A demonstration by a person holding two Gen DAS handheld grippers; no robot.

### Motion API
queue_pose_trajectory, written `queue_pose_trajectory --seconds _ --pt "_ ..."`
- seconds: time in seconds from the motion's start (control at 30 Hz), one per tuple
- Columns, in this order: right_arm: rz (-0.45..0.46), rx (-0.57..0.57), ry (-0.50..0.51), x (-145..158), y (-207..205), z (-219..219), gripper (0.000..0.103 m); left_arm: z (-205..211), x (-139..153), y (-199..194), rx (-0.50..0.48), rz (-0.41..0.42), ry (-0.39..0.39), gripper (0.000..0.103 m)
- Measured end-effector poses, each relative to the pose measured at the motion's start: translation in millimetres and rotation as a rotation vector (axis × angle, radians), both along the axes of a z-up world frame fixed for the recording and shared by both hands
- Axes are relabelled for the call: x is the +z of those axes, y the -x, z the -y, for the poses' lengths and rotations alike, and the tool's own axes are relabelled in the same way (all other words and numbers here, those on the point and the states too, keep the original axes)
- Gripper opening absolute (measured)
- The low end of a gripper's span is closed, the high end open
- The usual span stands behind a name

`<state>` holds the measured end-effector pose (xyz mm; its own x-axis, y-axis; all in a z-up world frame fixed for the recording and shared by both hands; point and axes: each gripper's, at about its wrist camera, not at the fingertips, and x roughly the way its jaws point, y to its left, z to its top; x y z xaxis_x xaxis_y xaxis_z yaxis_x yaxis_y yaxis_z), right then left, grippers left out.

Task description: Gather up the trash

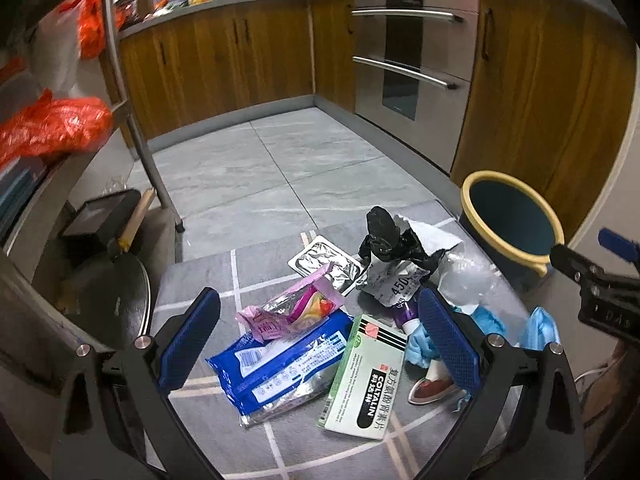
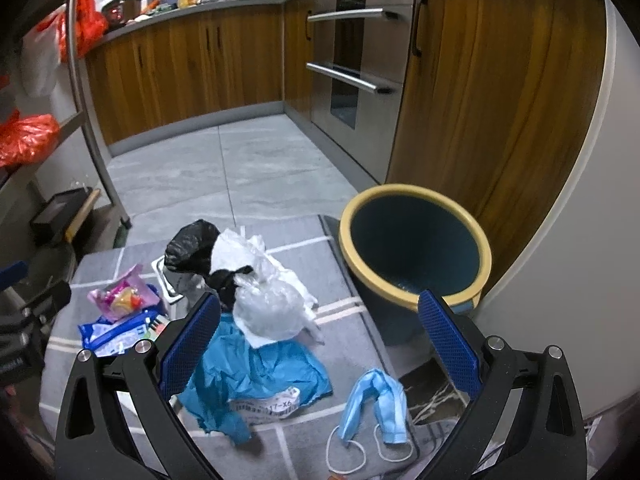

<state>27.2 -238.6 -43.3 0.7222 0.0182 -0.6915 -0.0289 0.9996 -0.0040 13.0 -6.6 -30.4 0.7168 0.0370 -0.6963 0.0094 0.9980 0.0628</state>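
Trash lies on a grey mat [image 1: 208, 280] on the kitchen floor. My left gripper [image 1: 320, 320] is open above a blue wrapper [image 1: 280, 360], a pink snack packet [image 1: 296, 308] and a green-white medicine box [image 1: 364, 376]. A black bag [image 1: 384, 236] and a foil tray [image 1: 324, 264] lie beyond. My right gripper [image 2: 320, 328] is open above a blue plastic sheet [image 2: 256, 372], a clear bag [image 2: 268, 304] and a blue face mask [image 2: 376, 404]. The blue bin with a yellow rim [image 2: 416, 248] stands open to the right; it also shows in the left wrist view [image 1: 512, 220].
Wooden cabinets [image 1: 224, 56] and a steel oven [image 1: 416, 52] line the back. A metal shelf rack [image 1: 136, 120] with red bags [image 1: 52, 128] stands at the left, with a pan lid [image 1: 120, 300] on the floor. Bare tiles [image 1: 272, 160] lie beyond the mat.
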Motion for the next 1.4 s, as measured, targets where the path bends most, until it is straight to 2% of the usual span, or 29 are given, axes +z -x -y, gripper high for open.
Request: queue_pose_trajectory --seconds 0.13,0.4,0.67,1.17,1.4 --pt "-0.019 -0.01 -0.013 -2.6 -4.4 -0.8 0.098 2.3 -0.1 -2.2 -0.032 0.009 -0.004 0.098" --pt "0.04 -0.021 0.001 6.2 -2.7 0.5 0.098 0.8 0.5 -5.5 -0.007 0.019 0.04 0.098" --pt "0.06 -0.029 0.005 9.7 -0.8 0.2 0.098 1.6 3.8 -2.8 -0.003 0.043 0.038 0.098" --pt "0.063 -0.028 0.022 11.0 -0.2 -0.1 0.098 4.3 6.2 -1.1 -0.004 0.032 0.003 0.098" --pt "0.054 -0.029 0.02 10.1 -0.4 0.5 0.098 4.3 2.0 -1.4 -0.007 0.021 0.009 0.098"
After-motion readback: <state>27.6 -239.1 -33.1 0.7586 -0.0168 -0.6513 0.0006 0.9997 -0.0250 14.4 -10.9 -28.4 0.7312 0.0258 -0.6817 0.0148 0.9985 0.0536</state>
